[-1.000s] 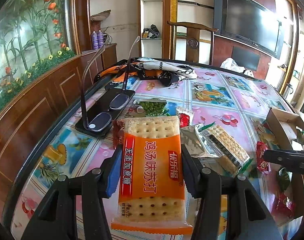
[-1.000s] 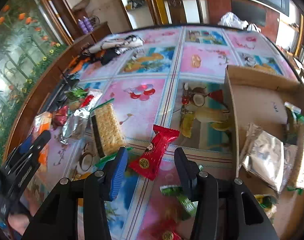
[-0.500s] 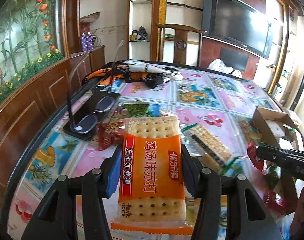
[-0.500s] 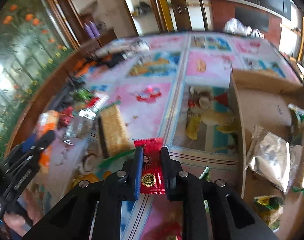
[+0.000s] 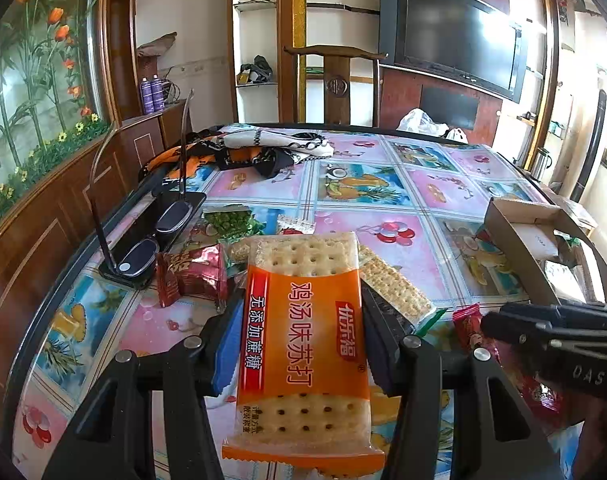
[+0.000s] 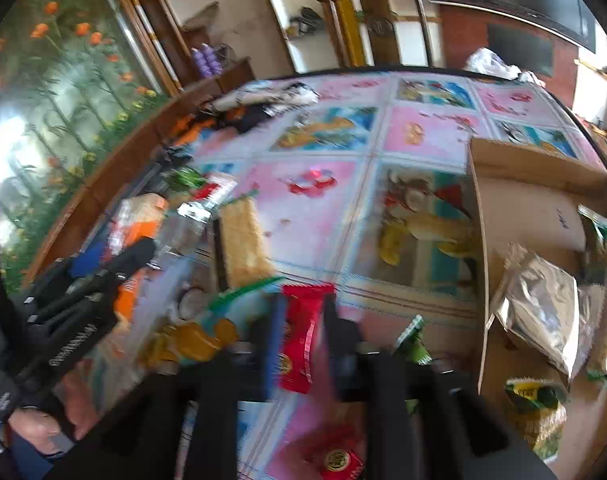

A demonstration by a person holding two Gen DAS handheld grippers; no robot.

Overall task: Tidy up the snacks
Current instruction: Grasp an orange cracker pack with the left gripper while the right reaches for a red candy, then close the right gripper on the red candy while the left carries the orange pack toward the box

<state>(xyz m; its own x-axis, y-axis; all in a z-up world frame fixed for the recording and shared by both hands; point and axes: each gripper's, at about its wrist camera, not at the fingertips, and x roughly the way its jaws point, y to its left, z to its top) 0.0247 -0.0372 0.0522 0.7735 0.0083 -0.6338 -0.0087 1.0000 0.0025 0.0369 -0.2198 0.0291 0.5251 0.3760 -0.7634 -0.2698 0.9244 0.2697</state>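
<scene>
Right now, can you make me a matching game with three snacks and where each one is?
Snacks:
1. orange cracker pack
2. red candy wrapper
3. silver foil bag

Places:
A. inside the cardboard box
B. between the left tongs
C. between the right tongs

Pairs: 1-B, 2-C, 3-A

- Two cracker packs: an orange one (image 5: 303, 344) and a clear one (image 5: 395, 284).
- Two purple bottles (image 5: 152, 94) on the sideboard.
- One cardboard box (image 6: 515, 184).
- One wooden chair (image 5: 337, 80).
- One television (image 5: 455, 46).
</scene>
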